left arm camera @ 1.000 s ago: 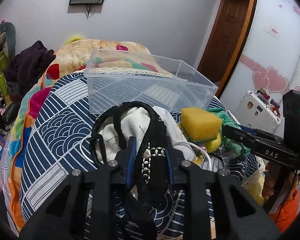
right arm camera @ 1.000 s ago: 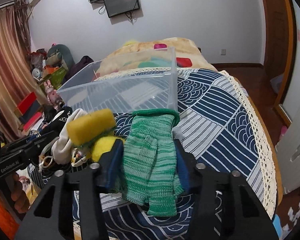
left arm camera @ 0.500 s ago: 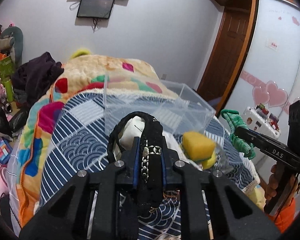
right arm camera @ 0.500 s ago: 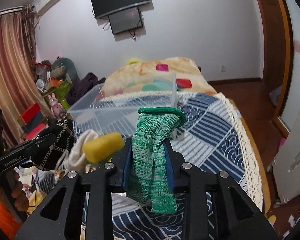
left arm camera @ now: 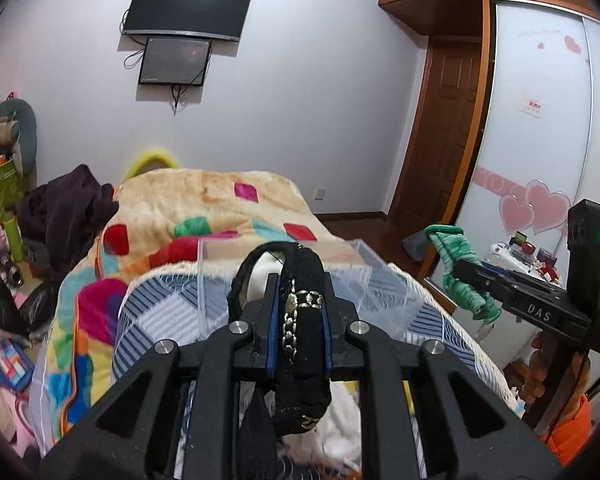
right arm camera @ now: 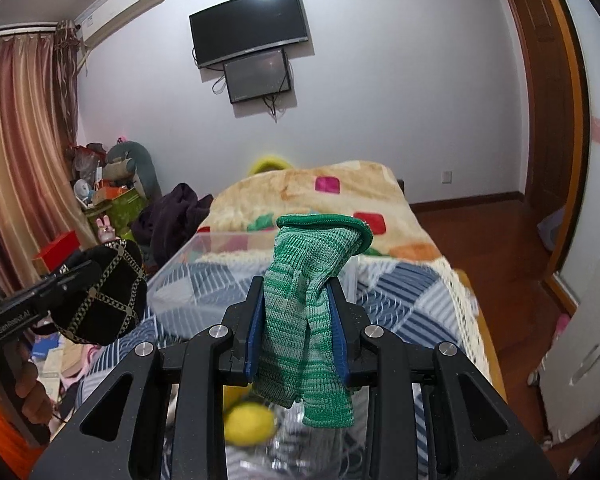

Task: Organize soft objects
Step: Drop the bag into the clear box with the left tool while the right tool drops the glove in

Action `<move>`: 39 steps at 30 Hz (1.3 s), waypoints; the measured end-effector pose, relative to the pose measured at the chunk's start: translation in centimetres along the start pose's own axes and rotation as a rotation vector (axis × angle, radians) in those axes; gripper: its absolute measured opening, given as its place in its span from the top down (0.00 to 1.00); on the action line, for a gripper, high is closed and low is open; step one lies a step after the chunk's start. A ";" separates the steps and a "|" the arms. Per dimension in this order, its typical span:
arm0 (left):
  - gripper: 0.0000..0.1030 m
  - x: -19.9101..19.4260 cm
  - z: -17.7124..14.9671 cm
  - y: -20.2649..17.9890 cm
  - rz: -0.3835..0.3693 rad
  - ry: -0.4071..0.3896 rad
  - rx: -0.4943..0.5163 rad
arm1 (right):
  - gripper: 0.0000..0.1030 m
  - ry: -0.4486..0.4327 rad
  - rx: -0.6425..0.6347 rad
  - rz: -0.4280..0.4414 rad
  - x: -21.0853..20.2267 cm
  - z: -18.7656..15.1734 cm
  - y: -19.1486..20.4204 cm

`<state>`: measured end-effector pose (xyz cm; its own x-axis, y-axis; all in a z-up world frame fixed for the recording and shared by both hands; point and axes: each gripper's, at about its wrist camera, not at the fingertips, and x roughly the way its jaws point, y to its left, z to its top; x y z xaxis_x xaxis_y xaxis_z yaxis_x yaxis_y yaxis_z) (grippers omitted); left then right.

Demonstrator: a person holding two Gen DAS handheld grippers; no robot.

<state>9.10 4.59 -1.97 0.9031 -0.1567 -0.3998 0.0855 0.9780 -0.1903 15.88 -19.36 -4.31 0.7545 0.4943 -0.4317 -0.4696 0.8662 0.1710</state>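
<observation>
My left gripper (left arm camera: pixel 300 300) is shut on a black bag with gold chain trim (left arm camera: pixel 302 320) and holds it in the air above the bed; the bag also shows in the right wrist view (right arm camera: pixel 104 296). My right gripper (right arm camera: pixel 296 312) is shut on a green knitted glove (right arm camera: pixel 308 312), which hangs down between the fingers; the glove also shows in the left wrist view (left arm camera: pixel 460 272). A clear plastic bin (left arm camera: pixel 364 280) stands on the bed ahead of both grippers, also in the right wrist view (right arm camera: pixel 220 264). A yellow soft object (right arm camera: pixel 248 424) lies below the right gripper.
The bed has a blue patterned cover (right arm camera: pixel 412 296) and a colourful blanket (left arm camera: pixel 204 208) behind the bin. White cloth (left arm camera: pixel 340 436) lies under the left gripper. Dark clothes (left arm camera: pixel 68 208) and clutter stand at the left. A wardrobe (left arm camera: pixel 540 140) and door are at the right.
Both grippers have risen from the bed, lifting the black bag and the green glove off the pile. The bin and sponge now sit lower in view.
</observation>
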 end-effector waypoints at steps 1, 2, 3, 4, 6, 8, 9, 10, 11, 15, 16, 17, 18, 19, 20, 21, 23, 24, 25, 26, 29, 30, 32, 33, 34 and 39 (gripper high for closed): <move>0.84 0.6 0.4 0.1 0.000 0.002 -0.003 | 0.74 -0.004 -0.005 0.000 0.3 0.3 0.2; 0.84 1.2 0.8 0.2 0.001 0.009 -0.006 | 0.74 -0.006 -0.013 0.000 0.7 0.7 0.3; 0.84 2.0 1.2 0.4 0.003 0.018 -0.007 | 0.74 -0.011 -0.021 -0.003 1.1 1.0 0.6; 0.84 2.8 1.6 0.4 0.010 0.022 -0.005 | 0.74 -0.014 -0.030 -0.005 1.4 1.4 0.8; 0.84 4.2 2.1 0.6 0.025 0.029 0.000 | 0.74 -0.015 -0.042 -0.002 1.9 1.7 1.2; 0.84 5.7 2.5 0.9 0.039 0.047 -0.005 | 0.74 -0.004 -0.052 0.000 3.0 2.0 1.5; 0.84 6.5 2.7 1.1 0.041 0.059 -0.011 | 0.74 0.002 -0.058 -0.001 3.4 2.1 1.6; 0.84 7.3 2.8 1.4 0.043 0.070 -0.017 | 0.74 0.010 -0.064 -0.006 4.0 2.1 1.7; 0.84 7.9 2.8 1.5 0.049 0.078 -0.018 | 0.74 0.024 -0.070 -0.009 4.6 2.1 1.7; 0.84 10.5 2.5 1.9 0.083 0.120 -0.009 | 0.74 0.084 -0.081 -0.011 7.1 1.8 1.7; 0.84 11.1 2.3 2.0 0.089 0.133 -0.007 | 0.74 0.096 -0.085 -0.015 7.5 1.7 1.7; 0.84 11.8 2.1 2.0 0.095 0.147 -0.002 | 0.74 0.114 -0.091 -0.018 8.1 1.6 1.7; 0.84 12.2 1.9 1.9 0.100 0.160 0.003 | 0.74 0.132 -0.098 -0.021 8.7 1.5 1.7; 0.84 12.8 1.7 2.0 0.104 0.176 0.007 | 0.74 0.149 -0.104 -0.026 9.2 1.3 1.7; 0.84 13.5 1.4 1.9 0.109 0.202 0.010 | 0.74 0.170 -0.111 -0.029 9.8 1.1 1.7; 0.84 14.1 1.1 1.9 0.110 0.228 0.010 | 0.74 0.192 -0.119 -0.036 10.3 0.9 1.7; 0.84 15.2 0.7 1.9 0.105 0.273 0.011 | 0.74 0.230 -0.136 -0.052 11.2 0.9 1.5; 0.84 15.7 0.4 1.8 0.106 0.294 0.018 | 0.74 0.245 -0.139 -0.056 11.5 0.8 1.4; 0.84 15.9 0.2 1.7 0.107 0.306 0.025 | 0.74 0.263 -0.141 -0.059 11.8 0.6 1.2; 0.84 16.2 0.0 1.5 0.109 0.316 0.032 | 0.74 0.283 -0.142 -0.060 12.2 0.5 1.1; 0.84 16.5 -0.4 1.2 0.111 0.334 0.045 | 0.74 0.333 -0.155 -0.061 13.1 0.0 0.8; 0.84 16.6 -0.5 1.1 0.109 0.339 0.044 | 0.74 0.345 -0.160 -0.064 13.4 -0.2 0.8; 0.83 16.7 -0.5 1.1 0.094 0.350 0.041 | 0.72 0.357 -0.170 -0.065 13.6 -0.5 0.9; 0.82 16.7 -0.6 1.1 0.089 0.356 0.040 | 0.72 0.352 -0.177 -0.070 13.5 -0.6 1.0; 0.82 16.7 -0.7 1.1 0.085 0.359 0.037 | 0.72 0.349 -0.183 -0.071 13.4 -0.6 1.1; 0.63 15.6 -0.4 1.1 0.070 0.343 0.027 | 0.66 0.345 -0.178 -0.049 12.8 -0.5 1.3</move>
<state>23.10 3.19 -8.71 0.7135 -0.1223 -0.6899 0.0439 0.9905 -0.1301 24.69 -11.98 -10.08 0.5938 0.3724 -0.7133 -0.5320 0.8467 -0.0008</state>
